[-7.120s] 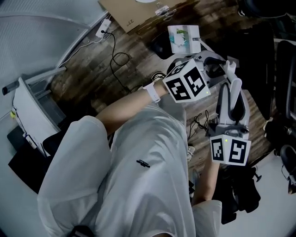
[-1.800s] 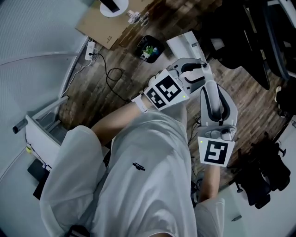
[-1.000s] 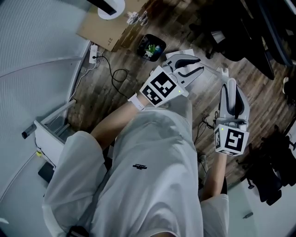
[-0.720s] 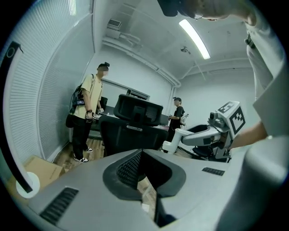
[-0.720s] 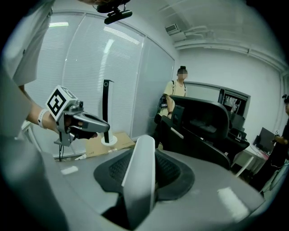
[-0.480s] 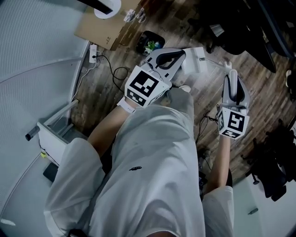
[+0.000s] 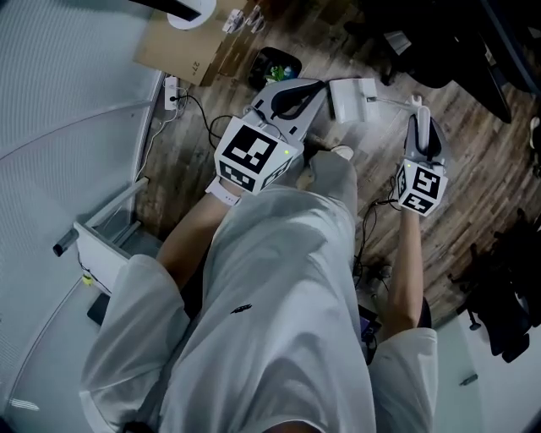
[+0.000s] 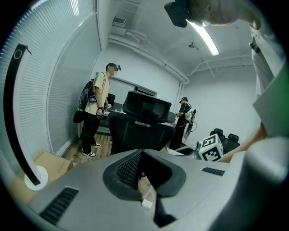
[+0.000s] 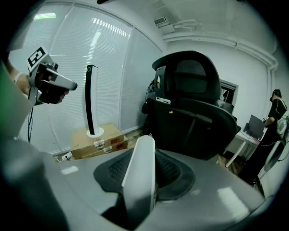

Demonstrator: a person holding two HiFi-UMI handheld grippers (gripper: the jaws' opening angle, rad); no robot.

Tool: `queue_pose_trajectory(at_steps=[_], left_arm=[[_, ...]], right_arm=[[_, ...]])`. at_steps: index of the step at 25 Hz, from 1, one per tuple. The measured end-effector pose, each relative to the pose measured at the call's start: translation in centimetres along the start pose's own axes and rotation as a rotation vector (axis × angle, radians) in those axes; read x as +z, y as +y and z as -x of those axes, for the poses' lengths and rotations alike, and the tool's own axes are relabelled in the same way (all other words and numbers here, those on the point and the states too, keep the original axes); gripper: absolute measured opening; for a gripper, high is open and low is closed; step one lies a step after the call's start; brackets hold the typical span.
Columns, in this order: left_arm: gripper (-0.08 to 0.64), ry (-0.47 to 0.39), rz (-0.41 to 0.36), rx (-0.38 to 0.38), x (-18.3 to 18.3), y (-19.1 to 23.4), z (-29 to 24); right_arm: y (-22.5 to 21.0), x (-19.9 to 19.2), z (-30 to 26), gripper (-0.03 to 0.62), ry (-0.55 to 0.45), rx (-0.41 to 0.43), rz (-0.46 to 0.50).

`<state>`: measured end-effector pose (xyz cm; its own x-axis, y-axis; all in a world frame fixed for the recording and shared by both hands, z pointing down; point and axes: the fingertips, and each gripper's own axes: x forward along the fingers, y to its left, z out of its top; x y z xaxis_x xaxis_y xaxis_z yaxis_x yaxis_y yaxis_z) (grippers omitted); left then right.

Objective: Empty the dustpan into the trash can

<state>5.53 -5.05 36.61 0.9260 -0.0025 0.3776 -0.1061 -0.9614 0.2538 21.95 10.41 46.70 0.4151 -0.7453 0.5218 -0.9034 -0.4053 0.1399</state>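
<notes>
Dark wood-plank floor (image 7: pixel 482 152) underfoot, a white power strip (image 7: pixel 172 91) lying at its edge. White slatted blinds (image 9: pixel 108 67) cover the window wall, and a flat brown cardboard box (image 9: pixel 97 137) sits at their foot. A black high-backed office chair (image 9: pixel 194 103) stands near. Overhead, a long strip light (image 8: pixel 205 38) glows on the white ceiling (image 8: pixel 153 27).

Dark wood-plank floor (image 7: pixel 473 161) throughout. Far left: flat brown cardboard box (image 7: pixel 182 52) carries the round white base (image 7: pixel 191 10) of a tall black lamp pole (image 9: pixel 90 99). White power strip (image 7: pixel 172 91) lies just beside the box. White slatted blinds (image 9: pixel 63 76) line the left wall. Black high-backed office chair (image 9: pixel 192 113) stands right of the box. A person in a pale yellow shirt (image 8: pixel 97 113) stands far off.
</notes>
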Motion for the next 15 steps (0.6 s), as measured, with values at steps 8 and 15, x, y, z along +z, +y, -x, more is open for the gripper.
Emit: queue_pose_trajectory(at_steps=[8, 15], left_arm=[[0.006, 0.022, -0.006, 0.026, -0.5, 0.8, 0.2], [0.006, 0.036, -0.002, 0.039, -0.7, 1.6, 0.3]], right_arm=[[0.2, -5.2, -3.4, 0.143, 0.081, -0.046, 0.012], [-0.1, -9.1, -3.7, 0.146, 0.211, -0.057, 0.022]])
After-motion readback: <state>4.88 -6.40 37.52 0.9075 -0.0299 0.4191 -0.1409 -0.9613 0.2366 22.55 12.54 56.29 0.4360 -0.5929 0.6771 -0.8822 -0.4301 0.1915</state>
